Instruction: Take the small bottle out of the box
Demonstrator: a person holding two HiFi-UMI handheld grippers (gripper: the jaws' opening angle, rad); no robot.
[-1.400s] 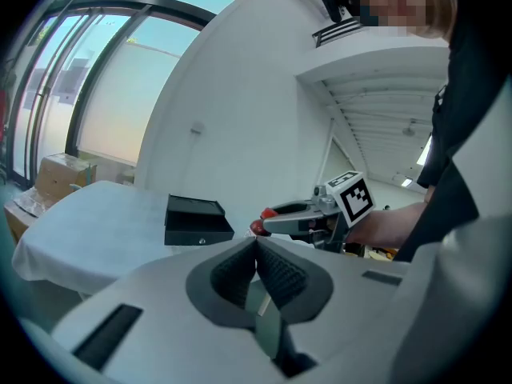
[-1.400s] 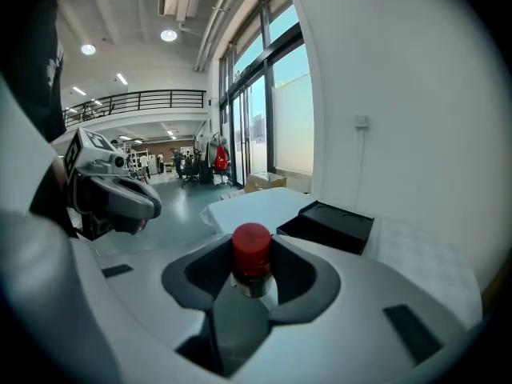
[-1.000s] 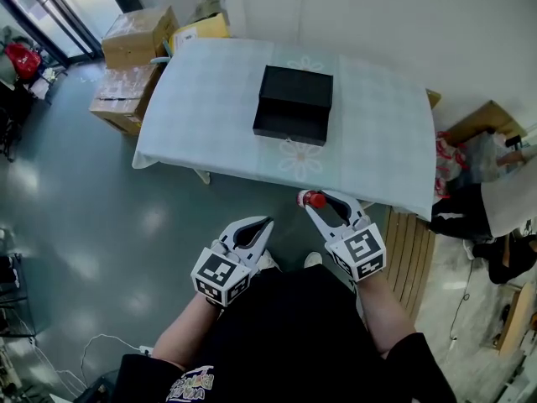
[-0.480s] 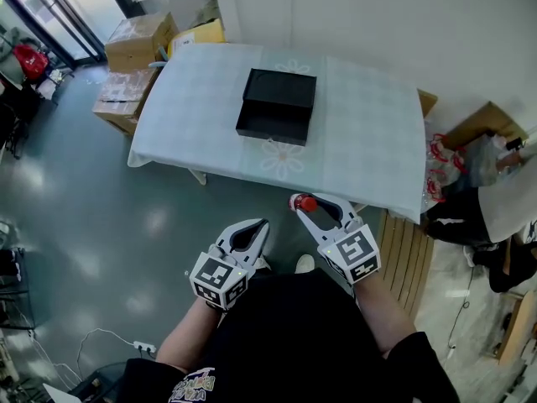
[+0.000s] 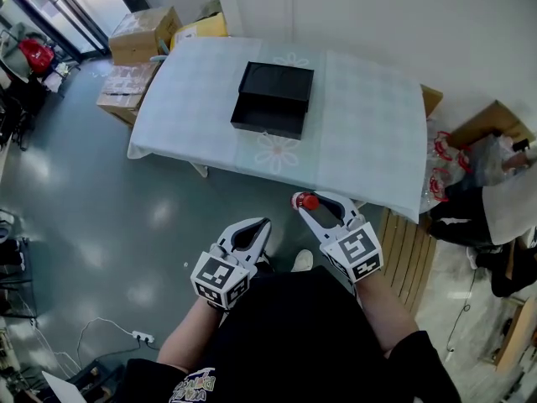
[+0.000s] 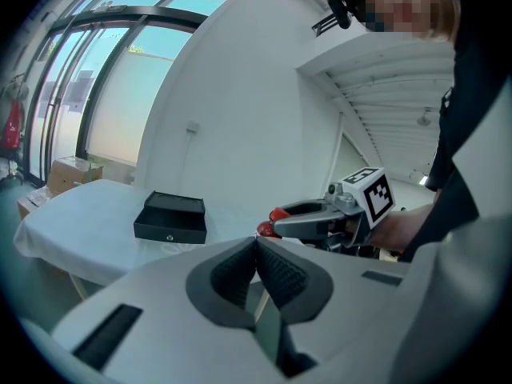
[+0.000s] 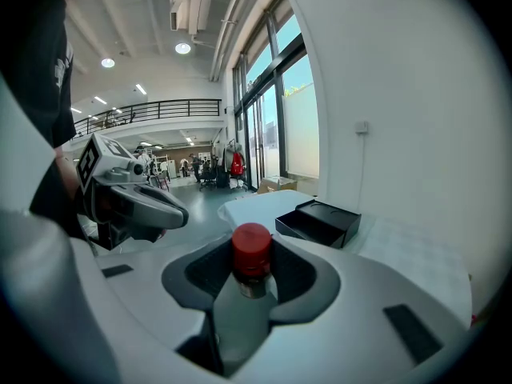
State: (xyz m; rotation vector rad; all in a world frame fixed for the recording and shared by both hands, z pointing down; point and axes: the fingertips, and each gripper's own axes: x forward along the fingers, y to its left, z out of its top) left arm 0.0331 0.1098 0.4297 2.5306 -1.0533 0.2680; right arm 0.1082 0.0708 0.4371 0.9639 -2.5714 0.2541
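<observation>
Left hand-held gripper (image 5: 265, 222): low, close to the person's body. Its jaws are pressed together with nothing between them. It looks parked, probably because one gripper is enough for so light a load.
Right hand-held gripper (image 5: 307, 201): just ahead of the left one and a little higher. Its jaws are closed on the small bottle.
Small bottle (image 7: 251, 253): gripped just below its red cap (image 5: 310, 201), which pokes out past the jaw tips. The body runs back between the pads, likely so that it cannot slip forward. It is in the air above the floor (image 5: 159, 217), short of the near edge of the surface and well apart from the box.
Surface (image 5: 369, 128): covered with a pale cloth that hangs over the edges. It carries only the box.
Box (image 5: 267, 128): black and open, left of the middle of the surface. Its inside is too dark to make out.
Task standing: the bottle is clearly out of the box, so the removal looks done. Setting it down would be what remains.
Cardboard boxes (image 5: 138, 34): on the floor beyond the far left corner, not involved.
</observation>
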